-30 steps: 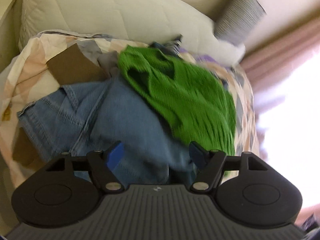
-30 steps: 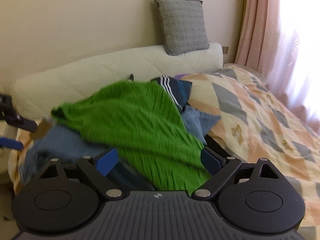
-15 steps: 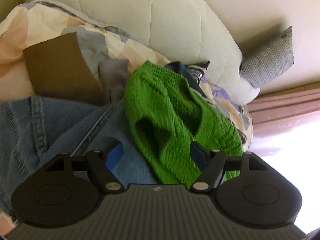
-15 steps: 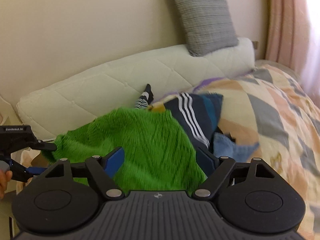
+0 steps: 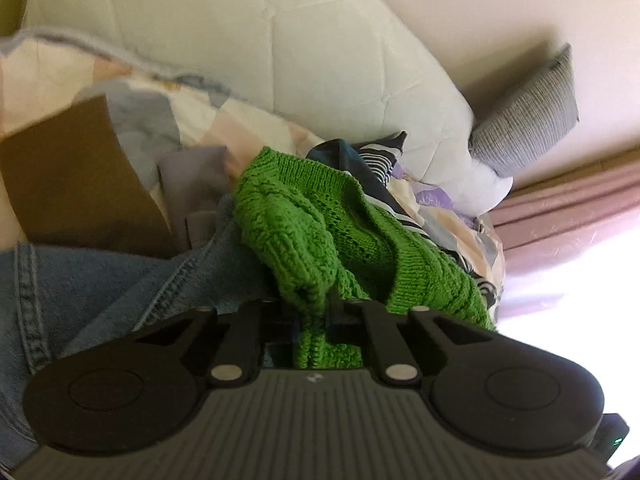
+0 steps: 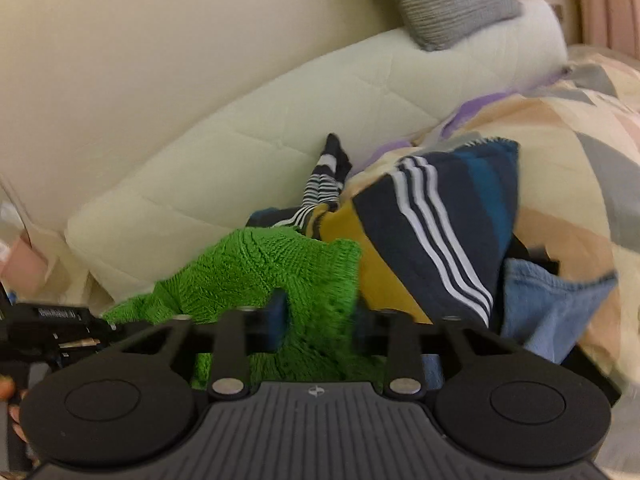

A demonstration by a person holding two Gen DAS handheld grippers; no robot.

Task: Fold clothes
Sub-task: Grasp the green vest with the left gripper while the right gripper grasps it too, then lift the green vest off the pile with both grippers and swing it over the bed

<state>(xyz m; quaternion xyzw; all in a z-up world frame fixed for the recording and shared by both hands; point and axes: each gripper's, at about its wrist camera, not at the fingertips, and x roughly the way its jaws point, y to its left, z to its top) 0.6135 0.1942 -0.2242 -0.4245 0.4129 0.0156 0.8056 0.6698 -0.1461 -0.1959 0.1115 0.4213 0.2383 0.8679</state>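
Left gripper [image 5: 316, 312]: jaws just drawn together, pinching a bunched fold of the bright green cable-knit sweater [image 5: 320, 236], a strip of knit trailing back between them toward the body of the tool. Right gripper [image 6: 316, 320]: jaws just narrowed onto another edge of the same sweater [image 6: 272, 272], ribbed hem bulging ahead of and between the pads; grip judged thicker and less settled than the left one. Directly ahead of both pairs of jaws, remainder of the sweater draped over a heap of clothing; to the left of the left jaws, faded blue denim jeans [image 5: 92, 276] lying under the knit; to the right of the right jaws, a navy garment with white stripes and a mustard panel [image 6: 432, 240], touching the sweater's hem. Farther out, a patterned pastel quilt [image 6: 568, 152], a long cream quilted bolster [image 5: 280, 52] and a grey ribbed cushion [image 5: 528, 128]. Risks, as judged: open, stretchy knit slipping or distorting if lifted by such small pinches; a hem layer of the striped garment or the denim below possibly caught with it and dragged up; uneven pull between the two grips twisting the sweater instead of spreading it flat for folding.
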